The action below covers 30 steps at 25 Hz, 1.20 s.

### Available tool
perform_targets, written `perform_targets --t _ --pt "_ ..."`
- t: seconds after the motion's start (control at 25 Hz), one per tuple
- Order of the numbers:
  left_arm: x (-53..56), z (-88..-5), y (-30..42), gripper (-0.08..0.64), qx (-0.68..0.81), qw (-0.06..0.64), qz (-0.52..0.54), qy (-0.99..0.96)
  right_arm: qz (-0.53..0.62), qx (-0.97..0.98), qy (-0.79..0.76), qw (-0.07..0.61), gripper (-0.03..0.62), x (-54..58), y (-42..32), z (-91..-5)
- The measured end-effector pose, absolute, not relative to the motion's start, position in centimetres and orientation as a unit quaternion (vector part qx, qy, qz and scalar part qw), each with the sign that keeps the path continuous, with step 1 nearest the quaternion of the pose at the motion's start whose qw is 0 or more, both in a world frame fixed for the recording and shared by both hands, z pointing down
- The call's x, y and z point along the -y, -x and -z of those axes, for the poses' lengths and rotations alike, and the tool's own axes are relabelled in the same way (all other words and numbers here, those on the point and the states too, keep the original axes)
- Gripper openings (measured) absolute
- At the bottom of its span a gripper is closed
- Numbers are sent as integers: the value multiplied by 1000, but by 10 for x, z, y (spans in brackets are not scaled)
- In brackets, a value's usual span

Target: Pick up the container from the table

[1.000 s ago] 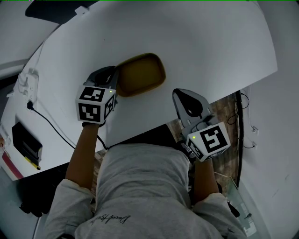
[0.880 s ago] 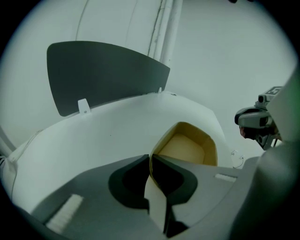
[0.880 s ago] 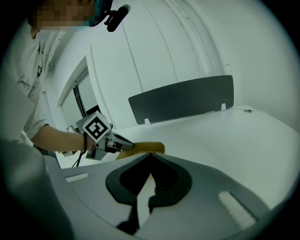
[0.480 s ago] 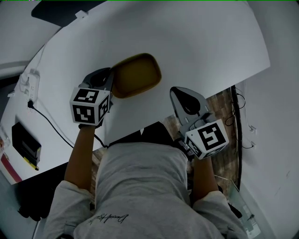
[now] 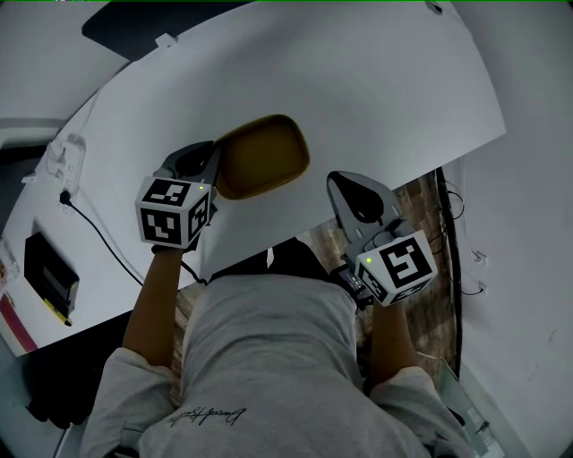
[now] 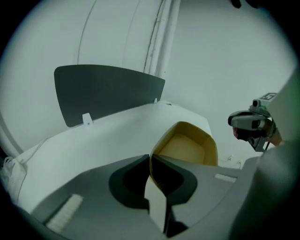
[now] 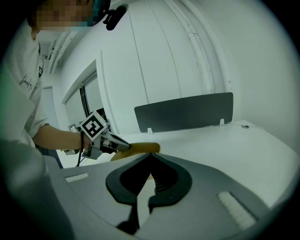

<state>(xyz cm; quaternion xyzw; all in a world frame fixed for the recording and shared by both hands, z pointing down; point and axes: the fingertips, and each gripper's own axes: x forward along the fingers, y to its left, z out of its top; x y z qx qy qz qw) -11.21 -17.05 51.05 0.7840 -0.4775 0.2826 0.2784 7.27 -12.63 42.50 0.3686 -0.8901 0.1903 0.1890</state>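
A shallow yellow container (image 5: 267, 155) with rounded corners hangs over the white table (image 5: 385, 80). My left gripper (image 5: 216, 166) is shut on its near left rim. In the left gripper view the thin rim stands edge-on between the jaws (image 6: 151, 158) and the container (image 6: 188, 148) stretches away beyond them, tilted. My right gripper (image 5: 344, 182) hovers to the right of the container, near the table's front edge, shut with nothing in it. The right gripper view looks past its closed tips (image 7: 150, 155) at the container (image 7: 142, 148) and the left gripper (image 7: 107, 143).
A dark panel (image 5: 157, 20) stands along the table's far edge. A power strip (image 5: 64, 154) with a black cable lies at the left, and a black device (image 5: 49, 273) lies lower left. The table's right edge (image 5: 466, 143) drops to a wooden floor with cables.
Both grippers have risen. The container has come up with the left gripper and tilts more towards the camera. The right gripper has stayed shut and empty.
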Motion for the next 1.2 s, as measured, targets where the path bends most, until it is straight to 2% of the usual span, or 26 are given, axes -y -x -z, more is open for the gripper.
perform_targets --t 1.2 --pt "120 -431 99 20 474 247 -248 -808 -148 913 -345 161 15 105 -67 -358"
